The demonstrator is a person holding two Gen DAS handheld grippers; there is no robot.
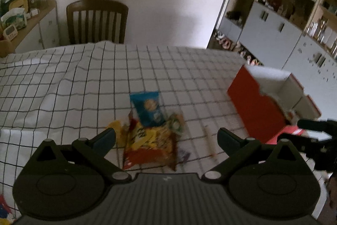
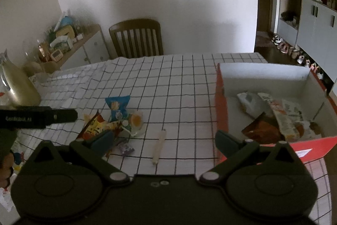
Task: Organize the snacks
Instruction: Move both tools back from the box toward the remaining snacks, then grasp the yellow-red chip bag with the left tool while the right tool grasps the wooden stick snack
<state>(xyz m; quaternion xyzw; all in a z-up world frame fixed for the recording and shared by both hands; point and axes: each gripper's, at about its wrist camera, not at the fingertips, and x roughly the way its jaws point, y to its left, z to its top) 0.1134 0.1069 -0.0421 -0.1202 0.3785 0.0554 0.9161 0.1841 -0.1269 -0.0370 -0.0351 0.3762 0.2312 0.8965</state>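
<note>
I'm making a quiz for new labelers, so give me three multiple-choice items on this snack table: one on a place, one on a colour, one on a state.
1. Where is the pile of loose snacks relative to the box, in the right wrist view?
A. Inside it
B. To its left on the tablecloth
C. On the chair

2. What colour is the outside of the box?
A. Red
B. Green
C. Black

3. How does the left gripper stand?
A. Shut on a bag
B. Shut with nothing in it
C. Open with nothing held

Answers:
1 B, the pile lies on the checked cloth, apart from the box.
2 A, its outer walls are red and its inside is white.
3 C, the fingers stand wide apart above the pile, pressing on nothing.
</note>
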